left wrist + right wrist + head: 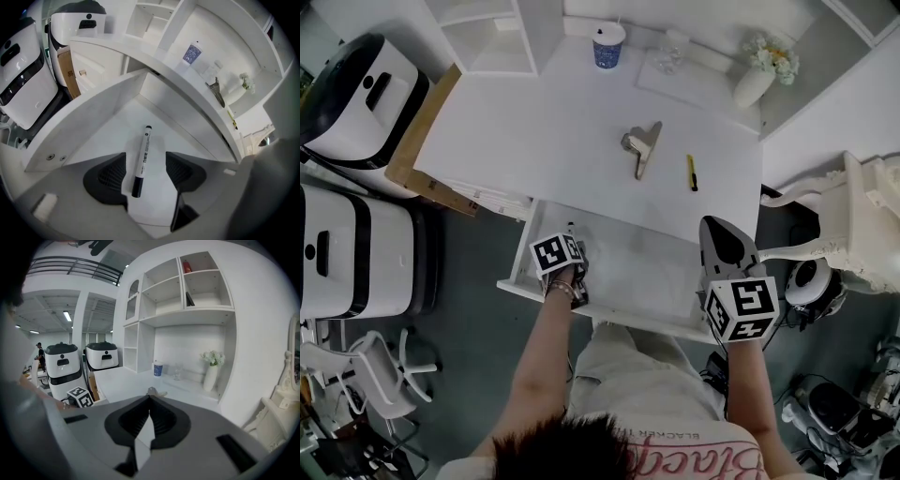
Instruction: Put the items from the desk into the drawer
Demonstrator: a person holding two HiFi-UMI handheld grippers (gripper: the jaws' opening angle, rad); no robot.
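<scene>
The drawer (649, 274) stands pulled out under the white desk (544, 131). My left gripper (573, 251) reaches into its left end. In the left gripper view a white marker with a black cap (142, 160) lies flat on the drawer floor (123, 121) between the spread jaws of my left gripper (146, 172), touching neither pad. My right gripper (725, 246) hovers at the drawer's right end, shut and empty, its tips pressed together (150, 403). A metal clip (643, 148) and a yellow pen-like thing (692, 172) lie on the desk.
At the back of the desk stand a blue cup (607, 44), a glass (670, 56) and a vase of flowers (755, 84). Two white robot units (352, 98) stand to the left, and a white chair (862, 220) to the right. Shelves rise behind the desk (187, 282).
</scene>
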